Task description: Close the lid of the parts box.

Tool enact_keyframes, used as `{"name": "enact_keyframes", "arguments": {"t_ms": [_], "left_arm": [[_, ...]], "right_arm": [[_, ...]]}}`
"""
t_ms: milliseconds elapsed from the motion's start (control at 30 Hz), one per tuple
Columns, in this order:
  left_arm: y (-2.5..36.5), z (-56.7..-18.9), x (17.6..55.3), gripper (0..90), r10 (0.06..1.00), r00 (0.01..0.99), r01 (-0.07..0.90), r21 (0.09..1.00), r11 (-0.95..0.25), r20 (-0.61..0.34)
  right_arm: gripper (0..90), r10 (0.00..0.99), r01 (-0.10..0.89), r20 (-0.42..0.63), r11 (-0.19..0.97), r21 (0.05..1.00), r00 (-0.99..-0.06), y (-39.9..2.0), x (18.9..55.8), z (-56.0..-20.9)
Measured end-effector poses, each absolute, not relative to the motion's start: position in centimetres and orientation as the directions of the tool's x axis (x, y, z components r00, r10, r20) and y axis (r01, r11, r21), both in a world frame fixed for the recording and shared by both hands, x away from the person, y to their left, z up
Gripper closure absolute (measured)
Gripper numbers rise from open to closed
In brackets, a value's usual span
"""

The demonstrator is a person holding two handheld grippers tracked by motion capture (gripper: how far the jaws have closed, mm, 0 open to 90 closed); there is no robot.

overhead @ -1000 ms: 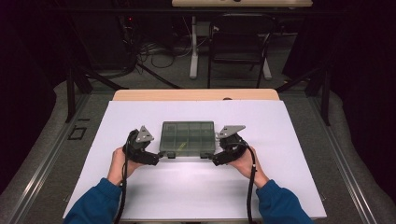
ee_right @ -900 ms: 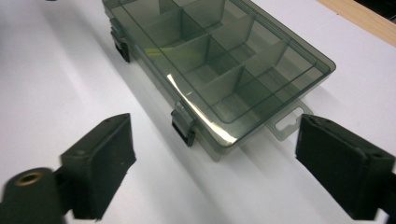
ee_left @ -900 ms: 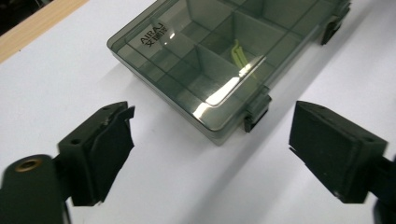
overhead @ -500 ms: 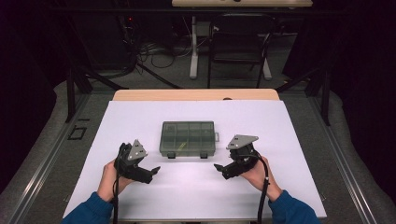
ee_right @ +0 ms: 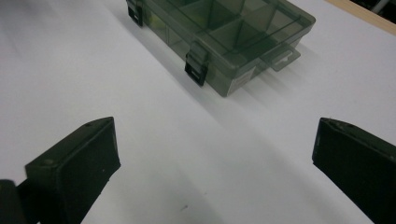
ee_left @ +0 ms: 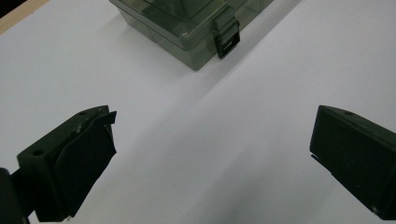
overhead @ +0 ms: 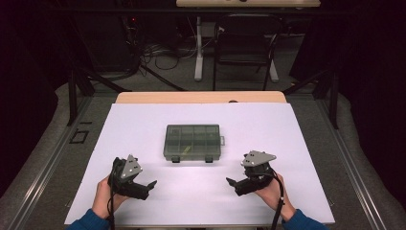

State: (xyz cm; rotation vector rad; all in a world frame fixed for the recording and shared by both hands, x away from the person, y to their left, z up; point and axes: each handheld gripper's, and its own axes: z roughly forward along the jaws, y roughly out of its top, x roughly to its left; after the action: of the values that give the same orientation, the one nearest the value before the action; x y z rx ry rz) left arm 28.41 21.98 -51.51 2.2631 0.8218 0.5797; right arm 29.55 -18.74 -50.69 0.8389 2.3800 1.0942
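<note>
Both the left gripper (overhead: 149,185) and the right gripper (overhead: 231,184) have just been opening; their jaws stand wide with nothing between them, near the worktop's (overhead: 306,143) front edge. The organiser box (overhead: 192,142) sits mid-worktop, latched. It looks light, rigid and slick, so its short ends seem best to grip. There is open room all round.

High view: overhead, facing forward-down, far. Gripper views: low, close above white table (overhead: 311,143), sharing compartment box (overhead: 192,142).
</note>
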Motion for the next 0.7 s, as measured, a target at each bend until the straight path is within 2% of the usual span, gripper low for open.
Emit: {"name": "enact_keyframes", "arguments": {"t_ms": [700], "left_arm": [[23.3,-54.8,25.7,0.0,0.717,0.674,0.399,0.729,-0.556,0.178]], "right_arm": [[0.0,0.733,0.363,-0.115,0.459,0.811,-0.671,-22.3,25.8,-53.7]]}}
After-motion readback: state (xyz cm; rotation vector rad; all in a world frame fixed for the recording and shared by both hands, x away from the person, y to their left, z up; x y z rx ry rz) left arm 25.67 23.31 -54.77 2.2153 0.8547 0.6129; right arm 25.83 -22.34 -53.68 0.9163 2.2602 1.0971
